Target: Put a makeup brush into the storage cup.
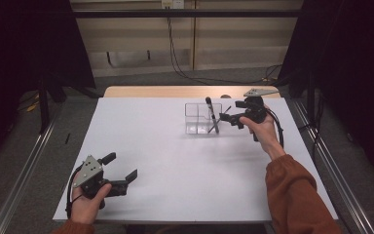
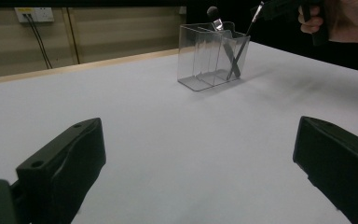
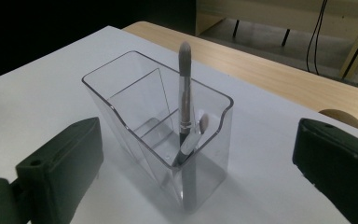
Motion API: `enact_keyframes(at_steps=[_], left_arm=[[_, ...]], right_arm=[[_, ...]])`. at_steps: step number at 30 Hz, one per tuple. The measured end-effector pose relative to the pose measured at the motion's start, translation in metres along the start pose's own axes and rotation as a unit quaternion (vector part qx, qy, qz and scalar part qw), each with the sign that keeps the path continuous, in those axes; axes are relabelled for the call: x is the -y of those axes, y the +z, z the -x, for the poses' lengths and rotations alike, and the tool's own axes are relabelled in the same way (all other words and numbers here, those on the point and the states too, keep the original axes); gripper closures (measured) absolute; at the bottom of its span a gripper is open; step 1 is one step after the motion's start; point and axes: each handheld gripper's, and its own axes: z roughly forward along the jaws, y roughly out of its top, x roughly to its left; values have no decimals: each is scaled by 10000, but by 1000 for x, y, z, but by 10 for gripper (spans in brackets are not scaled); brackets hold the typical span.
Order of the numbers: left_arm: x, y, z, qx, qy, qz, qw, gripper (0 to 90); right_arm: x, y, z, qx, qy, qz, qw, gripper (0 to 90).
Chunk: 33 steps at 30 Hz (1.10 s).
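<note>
Right gripper (image 1: 230, 118) sits just beside the clear organizer (image 1: 203, 118) at the far right of the white table (image 1: 165, 161), jaws spread wide with nothing between them. Two makeup brushes (image 3: 185, 107) stand crossed in the organizer's end compartment, the one nearest that gripper. Left gripper (image 1: 121, 170) rests near the table's front-left edge, jaws wide apart and empty.

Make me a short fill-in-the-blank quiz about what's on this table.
1. The clear holder contains ___ makeup brushes.
2. Both brushes stand in the compartment at the end of the holder nearest the ___ tool.
3. The jaws of the left tool are ___.

Missing words: two; right; open
</note>
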Motion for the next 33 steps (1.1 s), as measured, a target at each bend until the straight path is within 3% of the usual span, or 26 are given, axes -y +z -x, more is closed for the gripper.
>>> enact_keyframes(at_steps=[3, 7, 11, 17, 22, 33], left_arm=[[0, 0, 0, -5, -6, -4, 10000, 23], [0, 0, 0, -9, 26, -3, 10000, 23], [0, -2, 0, -25, 17, 9, 10000, 23], [1, -5, 0, -34, 24, 38, 10000, 23], [1, -6, 0, -22, 14, 60, 10000, 23], [0, -6, 0, -35, -33, 67, 10000, 23]], right_arm=[[3, -3, -1, 100, 43, 140, 9998, 18], [4, -10, -2, 65, 72, 296, 9995, 14], [7, -13, -5, 398, 32, 334, 9986, 31], [16, -18, -8, 516, 60, 384, 9979, 24], [23, -24, -11, 528, 110, 552, 9970, 24], [36, -38, -17, 618, 89, 651, 9959, 25]])
